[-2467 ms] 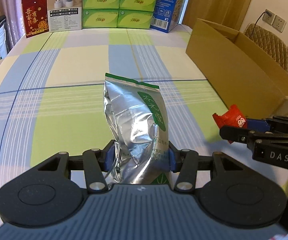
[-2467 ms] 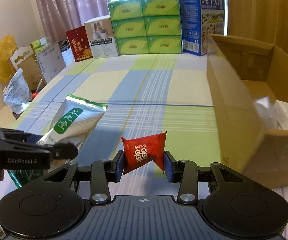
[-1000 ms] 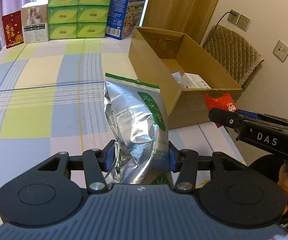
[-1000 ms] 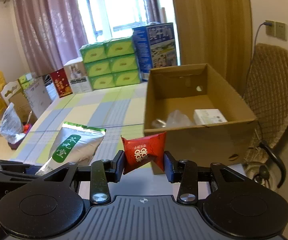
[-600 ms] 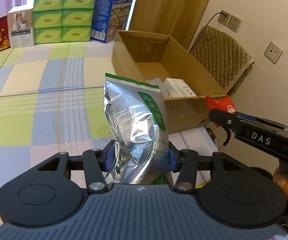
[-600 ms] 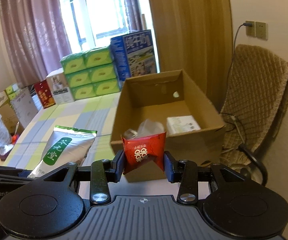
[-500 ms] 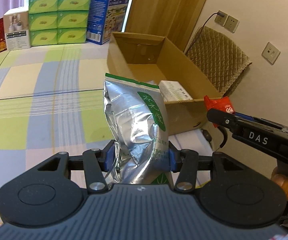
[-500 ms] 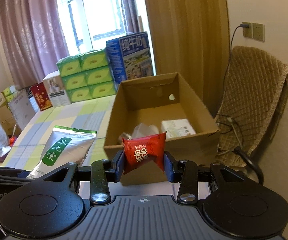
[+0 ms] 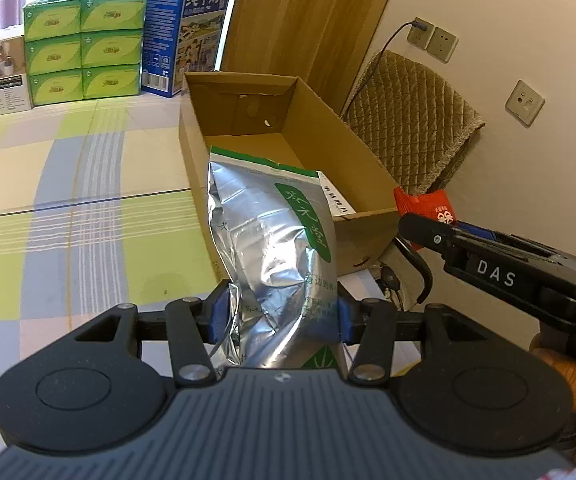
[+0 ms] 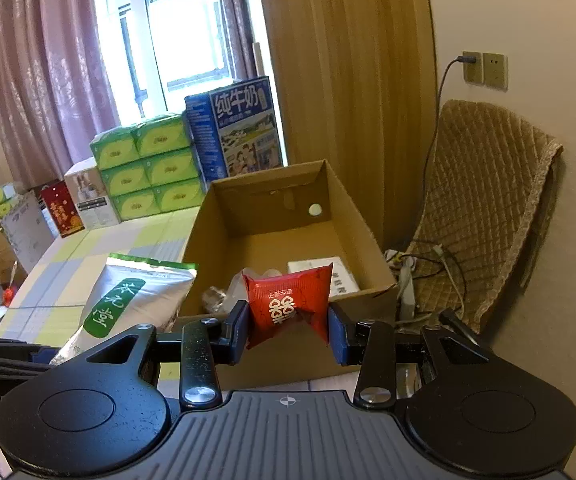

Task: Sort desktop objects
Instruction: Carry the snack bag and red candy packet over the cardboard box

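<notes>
- Left gripper (image 9: 278, 314) jaws clamp a silver pouch (image 9: 276, 248); cardboard box (image 9: 372, 222) lies ahead.
- Right gripper (image 10: 288, 330) jaws pinch a red packet (image 10: 288, 304); released short, it likely drops outside.

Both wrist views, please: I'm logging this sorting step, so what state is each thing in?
left gripper: shut on the silver tea bag
silver tea bag: held upright, sealed
right gripper: shut on the red packet
red packet: held, sealed
cardboard box: open, partly filled
wall charger: plugged in
</notes>
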Demonstrator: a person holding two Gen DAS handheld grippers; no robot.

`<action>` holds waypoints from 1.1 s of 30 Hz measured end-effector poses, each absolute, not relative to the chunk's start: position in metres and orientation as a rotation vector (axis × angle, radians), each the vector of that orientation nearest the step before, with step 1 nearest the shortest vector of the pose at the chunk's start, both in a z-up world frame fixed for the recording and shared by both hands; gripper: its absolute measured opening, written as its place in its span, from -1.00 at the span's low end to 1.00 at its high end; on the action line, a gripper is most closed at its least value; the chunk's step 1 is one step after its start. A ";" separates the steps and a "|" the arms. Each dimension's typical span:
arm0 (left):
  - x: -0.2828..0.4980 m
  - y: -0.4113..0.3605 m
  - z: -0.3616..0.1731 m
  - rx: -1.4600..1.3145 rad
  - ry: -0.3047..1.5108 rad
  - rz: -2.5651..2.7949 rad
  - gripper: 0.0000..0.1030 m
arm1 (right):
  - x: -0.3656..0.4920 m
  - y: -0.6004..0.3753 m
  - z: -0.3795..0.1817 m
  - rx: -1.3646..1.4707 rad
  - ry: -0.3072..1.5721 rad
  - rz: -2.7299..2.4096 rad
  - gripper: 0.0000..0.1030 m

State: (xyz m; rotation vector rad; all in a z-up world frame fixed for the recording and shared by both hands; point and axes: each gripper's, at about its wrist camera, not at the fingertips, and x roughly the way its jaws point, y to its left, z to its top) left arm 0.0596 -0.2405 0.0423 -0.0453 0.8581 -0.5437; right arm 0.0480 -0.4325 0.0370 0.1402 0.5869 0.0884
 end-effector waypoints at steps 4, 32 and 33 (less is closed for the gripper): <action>0.062 -0.247 0.044 -0.046 0.861 -0.549 -0.12 | 0.050 -0.438 0.039 0.138 0.583 0.080 -0.26; 0.109 -0.271 0.046 -0.055 0.857 -0.543 -0.12 | 0.102 -0.447 0.041 0.099 0.584 0.091 -0.26; 0.113 -0.272 0.047 -0.056 0.856 -0.540 -0.12 | 0.105 -0.447 0.040 0.094 0.584 0.092 -0.26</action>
